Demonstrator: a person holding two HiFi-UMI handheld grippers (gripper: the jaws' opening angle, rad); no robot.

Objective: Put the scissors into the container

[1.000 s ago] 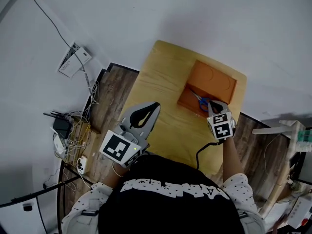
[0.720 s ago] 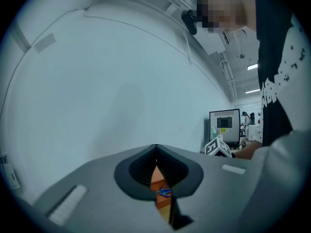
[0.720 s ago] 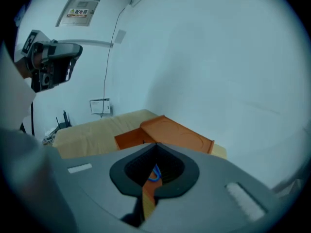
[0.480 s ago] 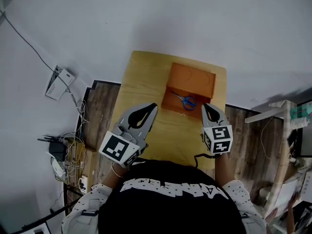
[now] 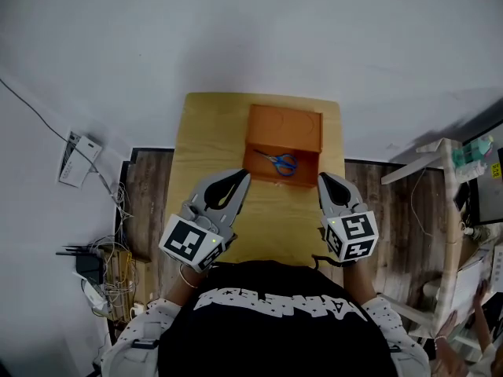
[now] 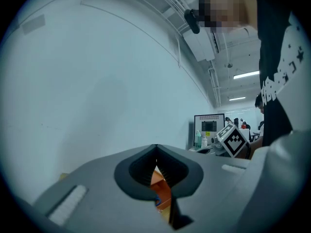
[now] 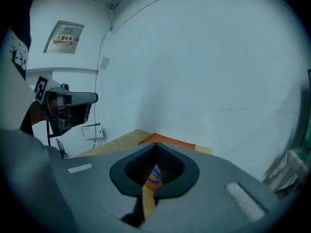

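Blue-handled scissors lie inside the orange container at the far end of the wooden table. Both grippers hang near the table's near end, apart from the container. My left gripper is shut and holds nothing. My right gripper is shut and empty too. In the left gripper view only a sliver of the orange container shows through the closed jaws. Through the right gripper view's closed jaws I see the scissors' blue handle and the container's rim.
A white wall rises behind the table. Cables and a router lie on the wooden floor at the left. A pale wooden frame stands at the right. A white socket box sits on the wall at the left.
My right gripper has drawn back from the container, leaving the scissors inside it. The head view has swung, so the table now sits square in the middle.
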